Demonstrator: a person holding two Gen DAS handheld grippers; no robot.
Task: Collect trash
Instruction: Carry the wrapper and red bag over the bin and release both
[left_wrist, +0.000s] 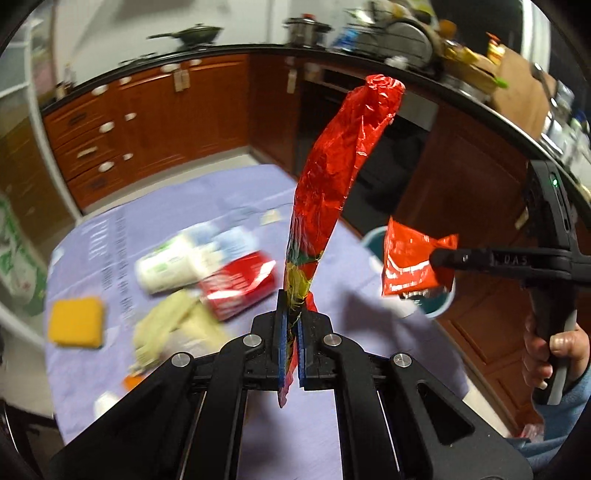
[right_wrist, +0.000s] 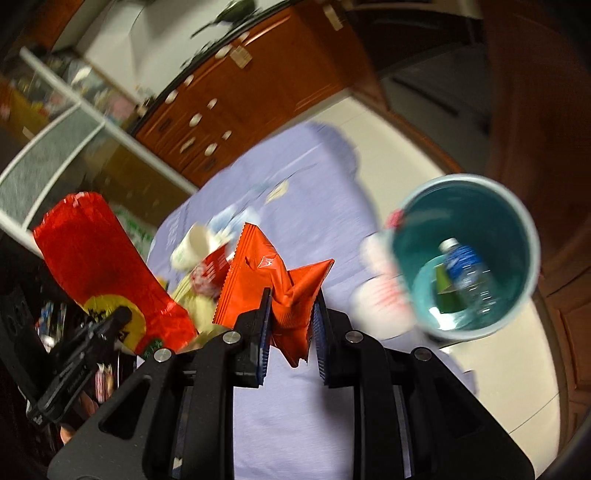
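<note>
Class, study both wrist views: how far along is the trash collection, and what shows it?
Done: the teal bin already holds a water bottle and a green carton.
In hand: the left gripper clamps a long red wrapper; the right gripper clamps an orange snack packet, not yet dropped.
Left: a red-and-white box, a white container, yellowish wrappers and a yellow sponge lie on the table.
</note>
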